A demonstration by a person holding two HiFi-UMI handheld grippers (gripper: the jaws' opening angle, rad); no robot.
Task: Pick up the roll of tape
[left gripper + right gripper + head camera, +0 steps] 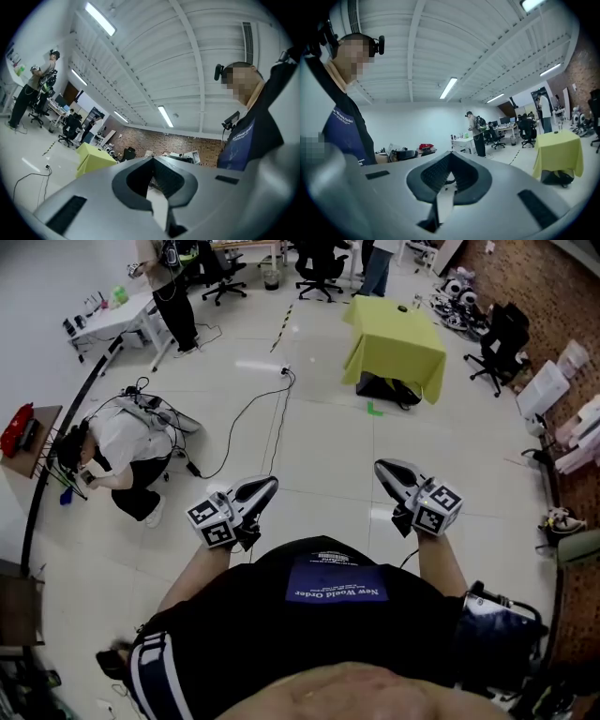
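Observation:
I cannot make out a roll of tape for certain. A small dark object (pixel 401 307) lies on the far yellow-draped table (pixel 394 338), too small to identify. My left gripper (pixel 266 487) and right gripper (pixel 383 468) are held out in front of the body over the pale tiled floor, far from that table. Both are shut with nothing between the jaws. In the left gripper view the left gripper (pixel 152 159) points slightly upward at the ceiling and the yellow table (pixel 93 157). In the right gripper view the right gripper (pixel 450 154) faces the room, with the yellow table (pixel 558 152) at the right.
A person (pixel 117 456) crouches on the floor at the left beside black cables (pixel 248 413). A dark bag (pixel 380 388) lies under the yellow table. Office chairs (pixel 497 343), a white desk (pixel 112 320) and a standing person (pixel 169 287) line the far side.

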